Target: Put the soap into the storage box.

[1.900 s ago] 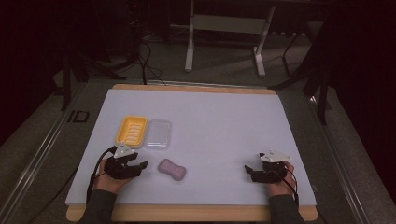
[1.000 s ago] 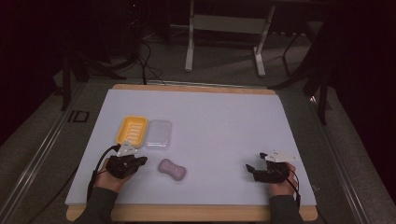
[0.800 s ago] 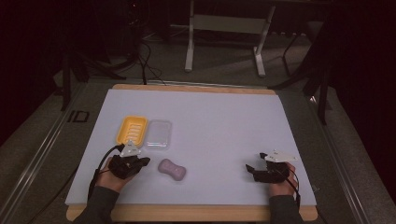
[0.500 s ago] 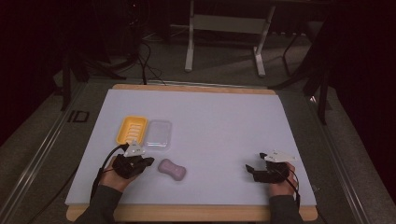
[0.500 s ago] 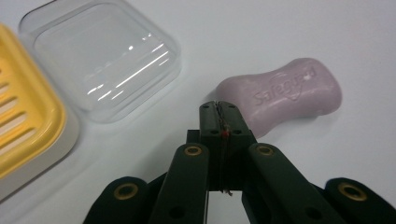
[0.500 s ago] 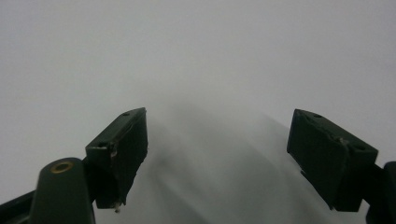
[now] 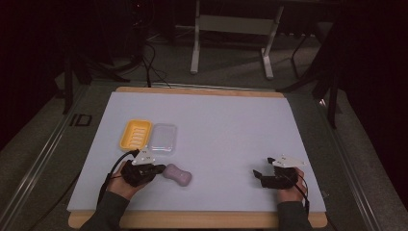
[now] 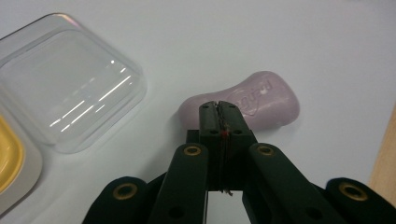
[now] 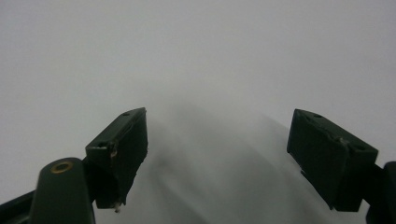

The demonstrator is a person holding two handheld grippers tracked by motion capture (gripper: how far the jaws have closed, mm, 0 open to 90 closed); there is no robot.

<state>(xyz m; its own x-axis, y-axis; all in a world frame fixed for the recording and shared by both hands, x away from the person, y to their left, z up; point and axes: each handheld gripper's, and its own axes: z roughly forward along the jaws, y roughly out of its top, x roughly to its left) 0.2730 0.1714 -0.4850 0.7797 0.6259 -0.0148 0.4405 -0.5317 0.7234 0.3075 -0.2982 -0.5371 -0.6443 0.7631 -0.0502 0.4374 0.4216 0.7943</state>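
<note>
I see a pale pink, waisted soap bar (image 8: 243,99) with embossed lettering lying flat on the white table mat (image 7: 226,120). My left gripper (image 8: 218,106), jaws pressed together and empty, points at the soap's near side, just beside it. Past the soap sit a clear plastic lid (image 8: 65,86) and a yellow soap dish (image 7: 135,134), side by side. My right gripper (image 9: 217,149), jaws spread wide, rests well apart from the soap. The room beyond the soap is dark, with a metal stand (image 7: 231,29).
</note>
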